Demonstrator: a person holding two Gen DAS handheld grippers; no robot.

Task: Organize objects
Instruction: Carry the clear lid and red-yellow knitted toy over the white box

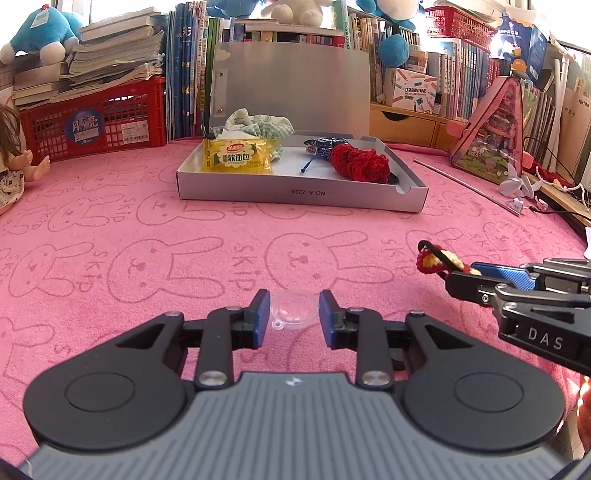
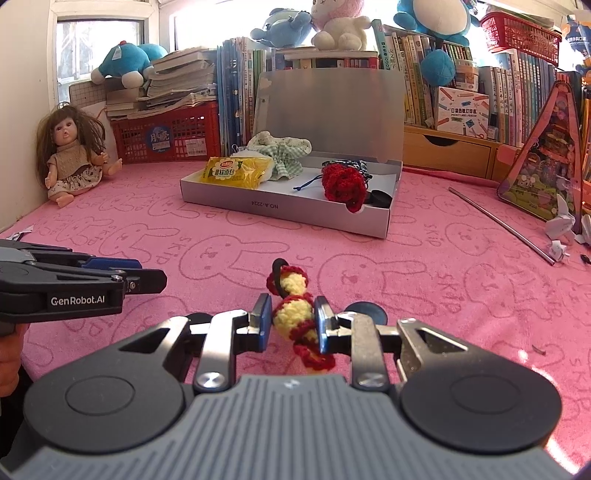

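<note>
Right tongs [image 2: 290,319] grip crocheted hair tie [image 2: 295,314] | left tongs [image 1: 293,317] pinch clear dome [image 1: 295,308] | advice: carry both level to far open box [image 2: 258,205], release low inside

- I count two grippers: my left gripper [image 1: 293,314] and right gripper [image 2: 290,319].
- One open box [image 2: 258,201].
- One doll [image 2: 72,158].
- Two red baskets [image 2: 166,136], [image 2: 524,31].
- One yellow packet [image 2: 234,170].

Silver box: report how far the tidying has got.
Done: the silver box already holds a yellow snack packet, checked cloth and red crochet piece. In hand: the right gripper grips a yellow-red crochet piece; the left gripper clamps a clear dome. Left: boxing both.
</note>
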